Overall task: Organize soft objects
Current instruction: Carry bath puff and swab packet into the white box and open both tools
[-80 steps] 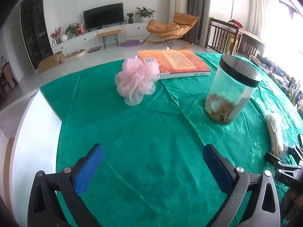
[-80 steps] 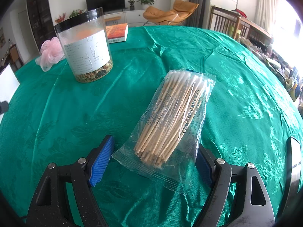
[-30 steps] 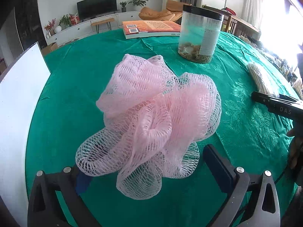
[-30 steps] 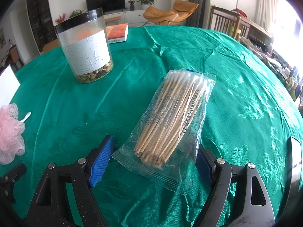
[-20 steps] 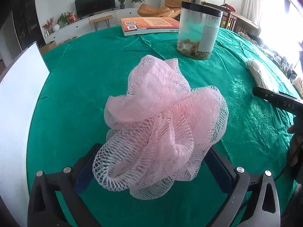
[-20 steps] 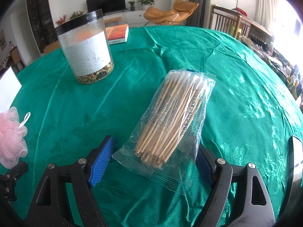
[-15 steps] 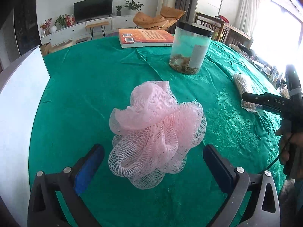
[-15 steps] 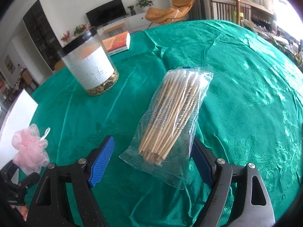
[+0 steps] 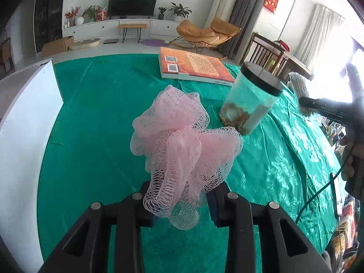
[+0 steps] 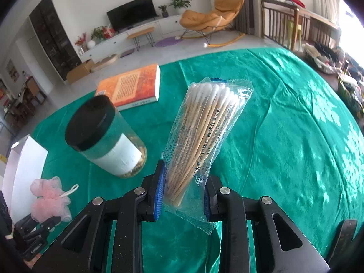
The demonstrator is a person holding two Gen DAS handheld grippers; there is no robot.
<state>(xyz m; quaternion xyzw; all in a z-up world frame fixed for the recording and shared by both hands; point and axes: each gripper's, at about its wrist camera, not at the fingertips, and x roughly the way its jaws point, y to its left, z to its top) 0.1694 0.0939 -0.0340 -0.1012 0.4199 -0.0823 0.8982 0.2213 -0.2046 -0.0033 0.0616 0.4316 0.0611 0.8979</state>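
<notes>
The pack of cotton swabs (image 10: 206, 141) is sitting pinched at its lower end between the blue pads of the right tongs (image 10: 183, 194), lifted clear of the green cloth; its long axis is running up and away from the tongs, leaning a little to the right, with the white cotton tips pointing to the far end and the bare wooden ends lying down between the pads; the clear wrapper's bottom seam is hanging out below the grip. The pink mesh bath pouf (image 9: 184, 145) is being squeezed at its underside by the left tongs (image 9: 182, 201), which are pressing in on it from both sides, and the rest of it is billowing up and forward above the cloth; in the right wrist view the same pouf (image 10: 50, 199) is showing small at the lower left, its white loop sticking out to the right. Just beyond, a clear jar (image 10: 107, 137) with a black lid is standing on the surface (image 10: 284, 136), some dried contents lying at its bottom; behind the jar an orange book (image 9: 193, 66) is lying flat near the far edge; a white board (image 9: 25, 122) is lying along the left side.
</notes>
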